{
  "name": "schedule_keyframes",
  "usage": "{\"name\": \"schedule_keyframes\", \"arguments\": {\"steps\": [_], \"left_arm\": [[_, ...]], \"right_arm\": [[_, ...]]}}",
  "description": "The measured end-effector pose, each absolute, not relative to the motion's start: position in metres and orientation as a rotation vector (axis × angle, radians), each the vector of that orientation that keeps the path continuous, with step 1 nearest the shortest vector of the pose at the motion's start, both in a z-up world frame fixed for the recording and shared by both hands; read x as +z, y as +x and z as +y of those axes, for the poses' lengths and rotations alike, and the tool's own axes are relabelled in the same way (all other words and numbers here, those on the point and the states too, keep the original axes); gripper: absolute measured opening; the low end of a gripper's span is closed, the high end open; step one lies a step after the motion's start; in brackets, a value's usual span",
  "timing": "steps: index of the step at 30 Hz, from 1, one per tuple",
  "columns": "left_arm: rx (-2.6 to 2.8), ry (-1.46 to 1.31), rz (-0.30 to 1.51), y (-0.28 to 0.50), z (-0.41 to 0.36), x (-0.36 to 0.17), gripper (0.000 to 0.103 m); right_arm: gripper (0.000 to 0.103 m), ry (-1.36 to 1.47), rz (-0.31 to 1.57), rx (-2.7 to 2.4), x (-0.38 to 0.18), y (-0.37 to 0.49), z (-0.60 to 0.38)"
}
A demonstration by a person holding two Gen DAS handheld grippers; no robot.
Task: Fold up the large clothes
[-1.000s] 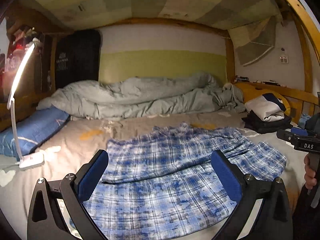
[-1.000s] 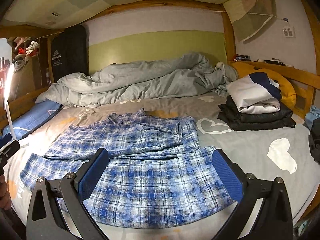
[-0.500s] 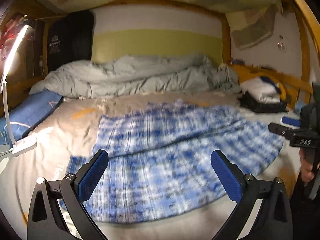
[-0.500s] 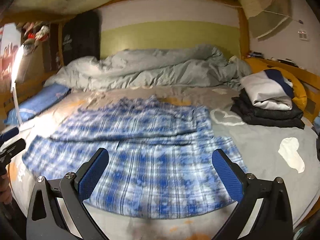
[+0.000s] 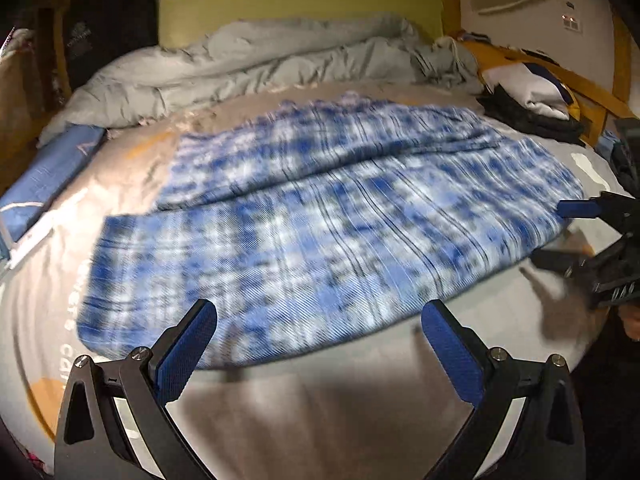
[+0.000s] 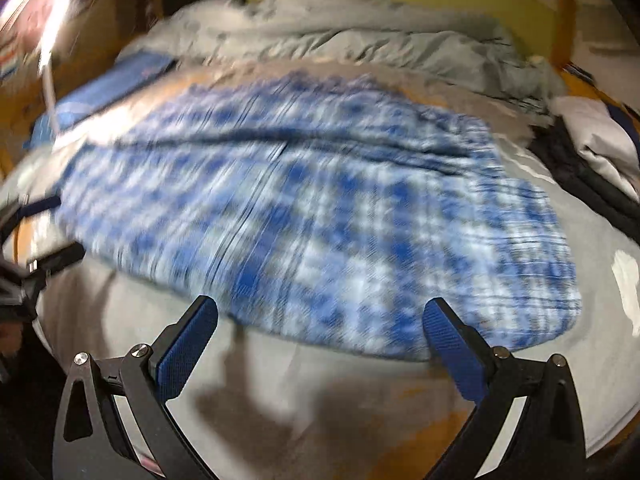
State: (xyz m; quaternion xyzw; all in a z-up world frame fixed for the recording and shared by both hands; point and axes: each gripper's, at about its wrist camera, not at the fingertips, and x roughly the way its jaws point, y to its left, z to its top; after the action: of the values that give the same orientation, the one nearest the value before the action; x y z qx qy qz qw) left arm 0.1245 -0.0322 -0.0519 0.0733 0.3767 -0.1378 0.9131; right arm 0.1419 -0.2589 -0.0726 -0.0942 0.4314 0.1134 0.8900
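A large blue and white plaid shirt [image 5: 320,216] lies spread flat on the bed, also in the right wrist view [image 6: 320,216]. My left gripper [image 5: 320,344] is open and empty, just above the bed sheet at the shirt's near hem. My right gripper [image 6: 320,340] is open and empty at the near hem too. The right gripper shows at the right edge of the left wrist view [image 5: 600,248], by the shirt's right side. The left gripper shows at the left edge of the right wrist view [image 6: 28,248]. Both views are blurred.
A rumpled grey duvet [image 5: 256,64] lies at the back of the bed. A stack of folded dark and white clothes [image 5: 528,104] sits at the right by the wooden rail. A blue pillow [image 5: 44,172] and a lit lamp [image 6: 52,40] are at the left.
Both grippers have tilted down and come lower toward the shirt's near hem; more bare sheet shows below it. Both stay open.
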Motion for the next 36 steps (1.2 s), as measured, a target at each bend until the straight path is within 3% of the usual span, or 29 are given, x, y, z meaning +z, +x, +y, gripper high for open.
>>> {"name": "schedule_keyframes", "arguments": {"steps": [11,29,34,35,36], "left_arm": [[-0.210,0.268,0.835,0.140,-0.049,-0.080,0.103],[0.024,0.149,0.785,0.169,0.017,-0.074,0.102],[0.006,0.165,0.768,0.164,0.012,-0.073,0.089],[0.012,0.168,0.758,0.162,0.011,-0.072,0.080],[0.022,0.176,0.745,0.161,0.010,-0.071,0.067]], "right_arm": [[0.102,-0.292,0.891,0.148,-0.086,0.151,-0.258],[0.100,-0.231,0.865,-0.083,-0.078,0.175,-0.303],[0.095,-0.235,0.855,-0.072,-0.078,0.174,-0.301],[0.093,-0.231,0.855,-0.068,-0.078,0.174,-0.301],[0.082,-0.228,0.855,-0.061,-0.078,0.173,-0.301]]}}
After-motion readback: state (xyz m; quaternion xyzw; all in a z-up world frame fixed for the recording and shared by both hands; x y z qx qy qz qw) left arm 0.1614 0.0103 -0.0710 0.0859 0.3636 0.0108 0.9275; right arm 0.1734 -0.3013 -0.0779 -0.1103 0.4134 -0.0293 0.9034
